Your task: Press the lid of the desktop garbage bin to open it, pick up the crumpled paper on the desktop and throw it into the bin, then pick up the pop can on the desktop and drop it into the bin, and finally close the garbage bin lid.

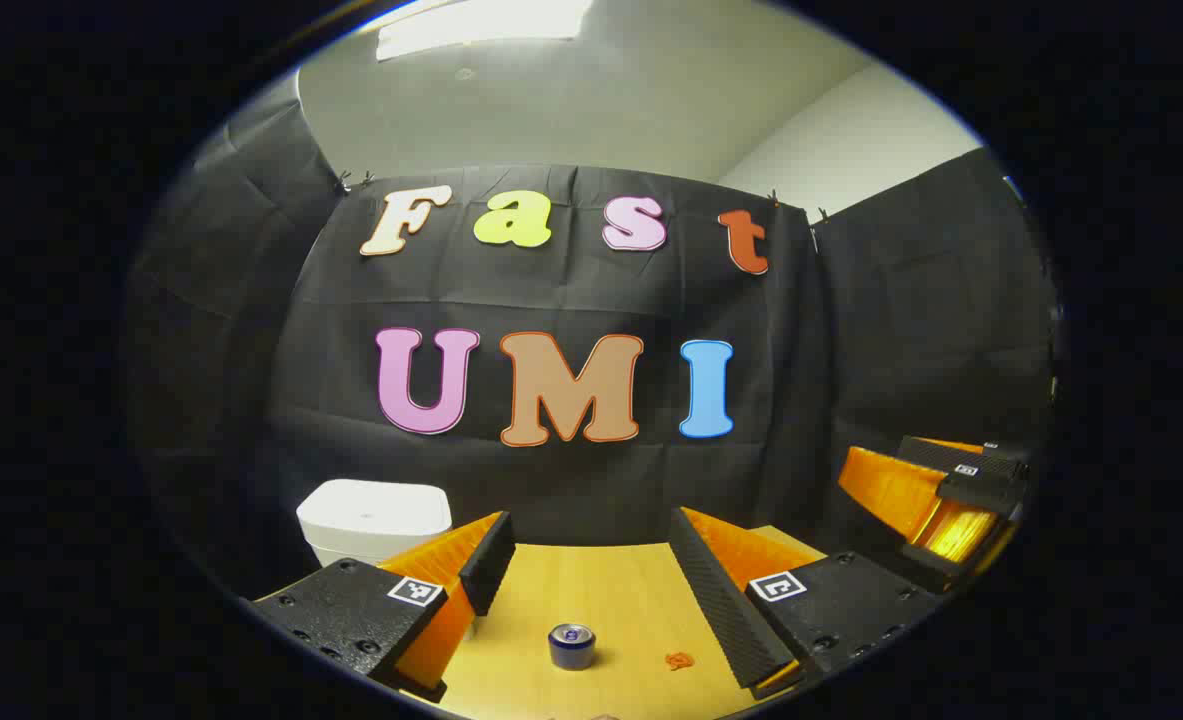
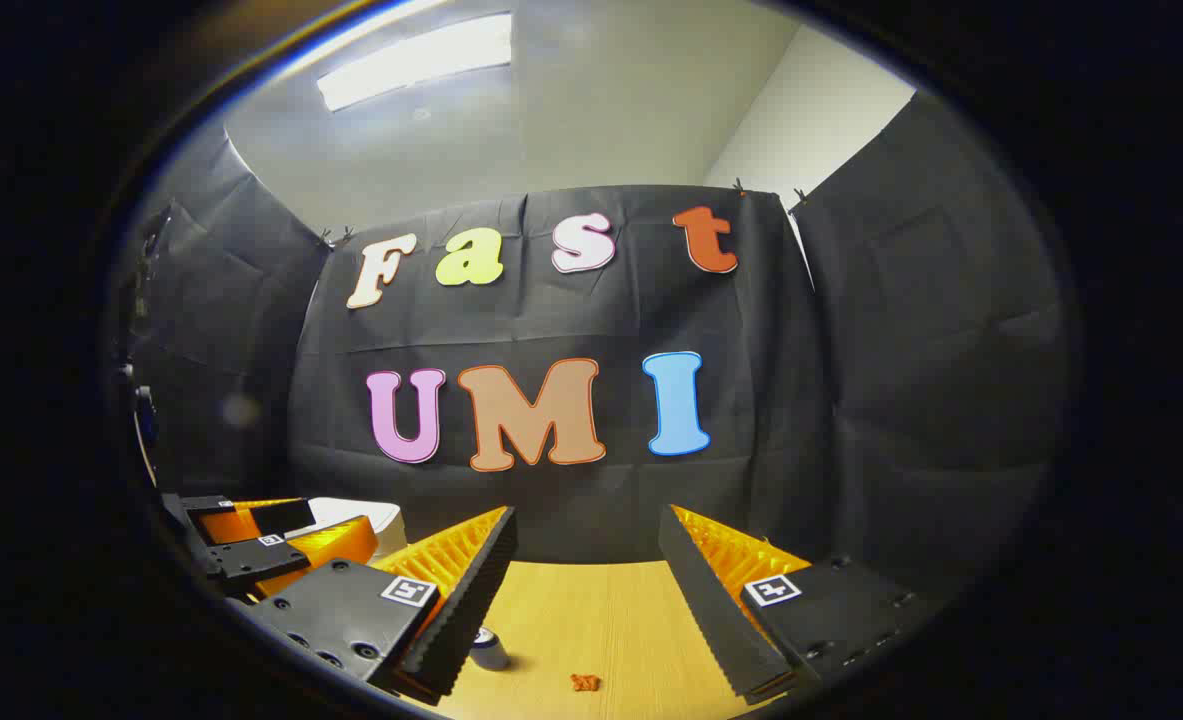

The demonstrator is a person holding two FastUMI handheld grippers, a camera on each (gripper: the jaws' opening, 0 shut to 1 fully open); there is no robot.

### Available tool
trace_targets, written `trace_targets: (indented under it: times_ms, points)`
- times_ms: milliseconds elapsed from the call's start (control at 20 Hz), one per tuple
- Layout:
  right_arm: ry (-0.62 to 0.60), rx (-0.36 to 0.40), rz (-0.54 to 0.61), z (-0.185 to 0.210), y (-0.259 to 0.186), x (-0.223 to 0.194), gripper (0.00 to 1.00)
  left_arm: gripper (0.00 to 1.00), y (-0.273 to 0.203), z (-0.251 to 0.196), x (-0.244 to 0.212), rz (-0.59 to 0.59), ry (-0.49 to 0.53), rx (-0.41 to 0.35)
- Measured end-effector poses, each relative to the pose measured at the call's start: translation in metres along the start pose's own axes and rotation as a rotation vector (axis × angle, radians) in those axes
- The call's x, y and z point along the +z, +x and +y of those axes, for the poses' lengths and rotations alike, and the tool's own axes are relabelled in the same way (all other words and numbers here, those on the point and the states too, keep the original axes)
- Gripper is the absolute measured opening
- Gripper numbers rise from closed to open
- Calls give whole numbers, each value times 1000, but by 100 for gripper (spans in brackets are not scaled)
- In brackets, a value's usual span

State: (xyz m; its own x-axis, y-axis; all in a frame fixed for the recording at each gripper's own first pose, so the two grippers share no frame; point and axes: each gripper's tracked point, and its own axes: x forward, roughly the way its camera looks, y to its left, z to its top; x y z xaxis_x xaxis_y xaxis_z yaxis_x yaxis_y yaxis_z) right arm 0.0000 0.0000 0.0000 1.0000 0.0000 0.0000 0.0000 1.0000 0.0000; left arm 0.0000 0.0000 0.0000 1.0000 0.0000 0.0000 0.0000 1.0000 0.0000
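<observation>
Wooden desk point(image 1: 611, 590) below, both grippers aloft. Left gripper point(image 1: 586, 580) spread wide, empty; right gripper point(image 2: 586, 580) likewise. Can point(image 1: 572, 645) upright on the near desk, orange scrap point(image 1: 680, 660) beside it. Farther left, bin point(image 1: 374, 515), lid down. Probably first step: pressing that lid.

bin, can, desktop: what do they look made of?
Garbage bin: likely plastic, matte white, rounded moulded edges, lid down. Pop can: looks like metal, shiny silvery rim on top, dark blue side. Desktop: wood or wood-look laminate, pale, with faint grain lines; which one can't be told.
</observation>
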Motion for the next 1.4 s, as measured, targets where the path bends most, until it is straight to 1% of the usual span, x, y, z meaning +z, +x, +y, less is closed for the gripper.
trace_targets:
  times_ms: [50, 100, 150, 400, 450, 500, 550, 750, 800, 850, 950, 1000, 1050, 1400]
  points:
    - [-1, -3, -8, -2, -1, 3, 96, 99, 1, -5, -1, 6, -16, -9]
    - [2, 1, -21, -1, 0, 5, 96, 99, 2, -5, -2, 12, -23, -4]
    - [4, 3, -33, 0, 2, 9, 96, 95, 3, -3, -2, 14, -23, 0]
    - [5, -13, -34, -4, 2, 7, 96, 95, 6, -6, 6, -9, -25, 1]
    - [9, -15, -29, -4, 2, 7, 96, 99, 7, -6, 9, -16, -21, 0]
    - [9, -17, -26, -4, 1, 6, 96, 99, 7, -7, 9, -19, -16, -2]
    - [8, -16, -25, -4, 1, 6, 96, 95, 7, -8, 9, -21, -12, -3]
    - [12, -4, -26, -3, 2, 7, 95, 95, 7, -19, 7, -16, -17, -25]
    - [15, -5, -29, -3, 1, 6, 95, 95, 7, -21, 9, -18, -11, -28]
    - [18, -6, -29, -3, 1, 7, 95, 99, 8, -21, 11, -24, -2, -29]
    - [23, -5, -30, -1, 4, 7, 95, 99, 8, -21, 15, -40, 11, -26]
    - [24, -6, -32, -1, 4, 7, 95, 95, 9, -21, 16, -43, 18, -23]
    - [25, -7, -34, -1, 4, 7, 96, 95, 10, -22, 17, -47, 26, -18]
    - [22, 30, -31, 5, 6, 4, 96, 95, 9, -17, 13, -46, 53, 18]
